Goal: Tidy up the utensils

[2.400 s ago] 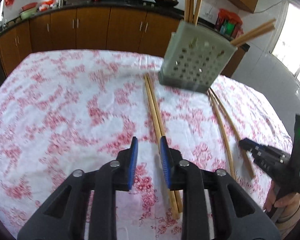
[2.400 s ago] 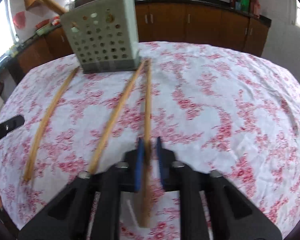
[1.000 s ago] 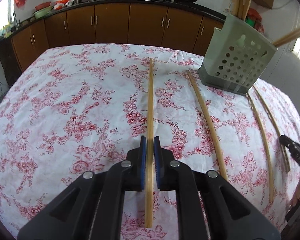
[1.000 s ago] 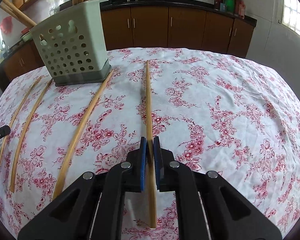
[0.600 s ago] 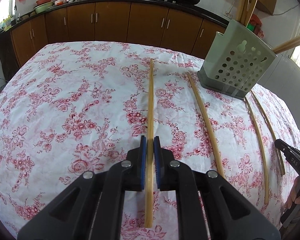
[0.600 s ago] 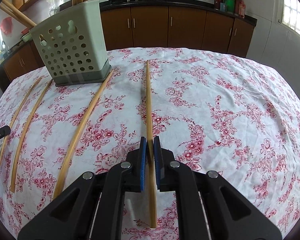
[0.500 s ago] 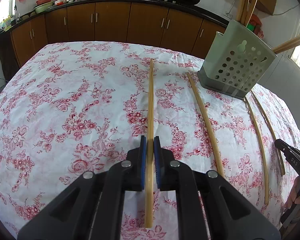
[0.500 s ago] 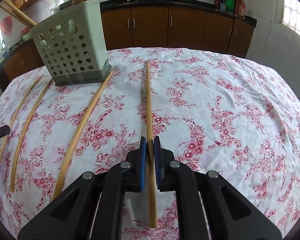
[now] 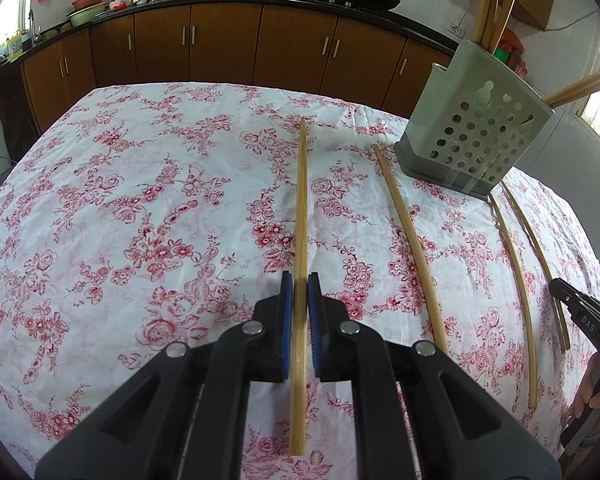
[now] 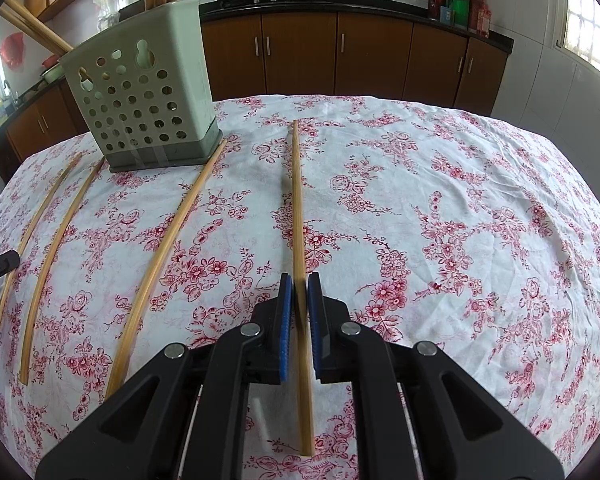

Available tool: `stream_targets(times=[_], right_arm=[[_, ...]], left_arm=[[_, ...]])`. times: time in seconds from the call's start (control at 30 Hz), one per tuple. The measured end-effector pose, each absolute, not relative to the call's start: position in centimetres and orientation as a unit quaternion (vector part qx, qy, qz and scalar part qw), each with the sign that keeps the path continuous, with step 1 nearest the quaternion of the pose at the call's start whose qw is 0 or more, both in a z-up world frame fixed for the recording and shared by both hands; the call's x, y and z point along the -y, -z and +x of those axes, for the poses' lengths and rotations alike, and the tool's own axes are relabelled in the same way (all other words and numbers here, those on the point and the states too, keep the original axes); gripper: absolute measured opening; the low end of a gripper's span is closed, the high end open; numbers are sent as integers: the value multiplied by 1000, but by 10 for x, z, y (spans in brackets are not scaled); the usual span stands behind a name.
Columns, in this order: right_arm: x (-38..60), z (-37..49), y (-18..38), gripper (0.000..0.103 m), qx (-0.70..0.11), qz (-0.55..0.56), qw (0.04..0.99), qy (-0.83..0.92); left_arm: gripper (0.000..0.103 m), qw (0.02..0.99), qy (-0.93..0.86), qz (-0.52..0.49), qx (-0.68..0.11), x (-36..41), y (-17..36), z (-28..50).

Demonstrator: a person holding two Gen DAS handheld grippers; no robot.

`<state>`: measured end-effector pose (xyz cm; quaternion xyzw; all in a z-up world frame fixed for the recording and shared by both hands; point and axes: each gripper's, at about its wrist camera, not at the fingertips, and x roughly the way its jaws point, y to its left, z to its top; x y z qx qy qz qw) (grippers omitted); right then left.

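Chopsticks: one (image 9: 301, 216) was pinched in the left gripper (image 9: 299, 320) jaws, another (image 10: 299, 216) in the right gripper (image 10: 299, 320); three lay mid-frame on the bench (image 10: 460, 200); holder (image 10: 144, 96) stood upper left, its contents cropped.

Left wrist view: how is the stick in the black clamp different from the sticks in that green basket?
The gripped chopstick runs low over the tablecloth, pointing away, while the holder's chopsticks stand up or lean out of the holder. The gripped chopstick is pinched between the left gripper's blue pads; the holder's chopsticks have nothing clamping them. It is one stick; they are several. All are long, pale wooden sticks.
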<state>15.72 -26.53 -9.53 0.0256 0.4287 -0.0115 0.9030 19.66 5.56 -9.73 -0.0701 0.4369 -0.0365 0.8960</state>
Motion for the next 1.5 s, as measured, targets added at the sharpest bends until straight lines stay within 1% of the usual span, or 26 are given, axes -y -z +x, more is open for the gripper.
stream_targets(times=[1.0,1.07,1.13,1.5], right_arm=[[266,157,95,11,-429,25,903,12],[267,157,95,12,-428,25,903,13],[268,157,95,17,-429,28,903,17],[267,158,96,18,-429,33,903,16]], left_arm=[[11,896,37,-70,-437,-55,97,197],[11,896,37,-70,-437,-55,97,197],[11,896,37,-70,-437,-55,97,197],[11,896,37,-70,-437,-55,97,197]])
